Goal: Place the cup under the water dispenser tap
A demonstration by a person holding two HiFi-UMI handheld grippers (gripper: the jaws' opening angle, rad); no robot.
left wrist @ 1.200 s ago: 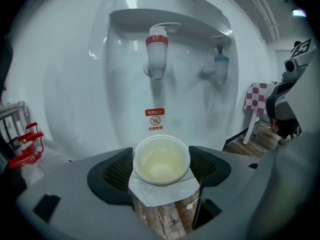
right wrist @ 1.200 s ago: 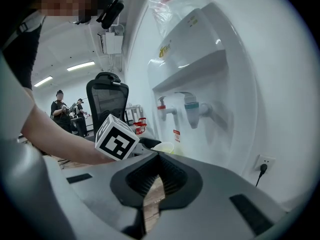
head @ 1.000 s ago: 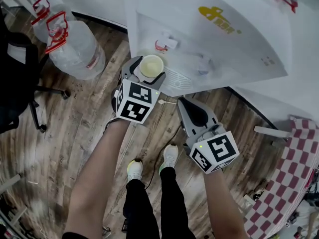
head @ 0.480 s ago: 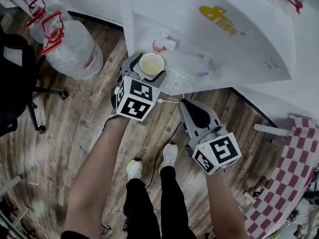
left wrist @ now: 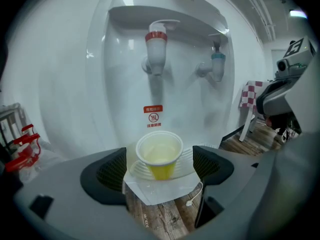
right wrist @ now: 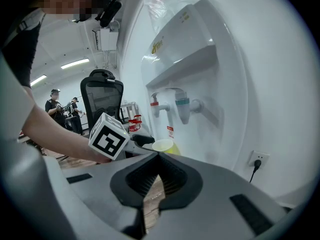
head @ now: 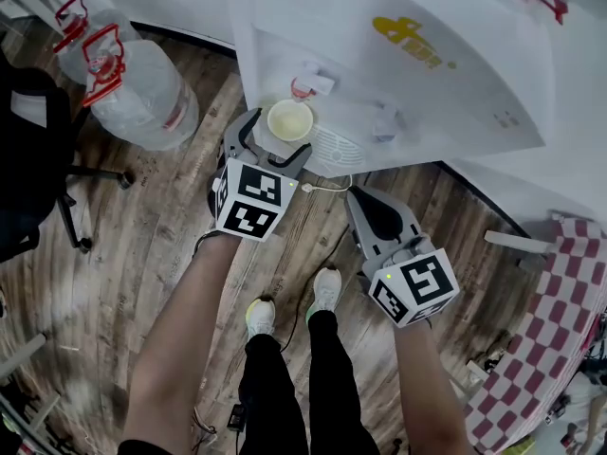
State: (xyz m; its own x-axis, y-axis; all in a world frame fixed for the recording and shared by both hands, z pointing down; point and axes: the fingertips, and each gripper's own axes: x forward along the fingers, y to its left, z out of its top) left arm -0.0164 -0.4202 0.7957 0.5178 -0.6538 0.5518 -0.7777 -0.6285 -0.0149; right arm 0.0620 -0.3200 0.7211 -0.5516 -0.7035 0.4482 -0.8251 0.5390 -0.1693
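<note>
Right now the cup [head: 289,119] stands upright on the drip tray [head: 338,148] of the white water dispenser [head: 408,83], directly beneath the red tap [left wrist: 156,46]. A blue tap [left wrist: 216,64] hangs just to the right of the red one in the left gripper view. The cup is pale yellow with a white rim, and its mouth faces up.

The left gripper [head: 277,138] points at the tray with its jaws spread wide, one on each side of the cup. Its jaws have just been opening, and in the left gripper view a gap shows between each dark pad and the cup wall, so the cup stands free between them.

The right gripper [head: 360,199] hangs to the right, apart from the tray, over the wooden floor [head: 142,245]. Its jaws are closed together and nothing sits between them; only a thin slit of floor shows through.

Two large water bottles [head: 142,88] with red handles lie on the floor to the left of the dispenser.
</note>
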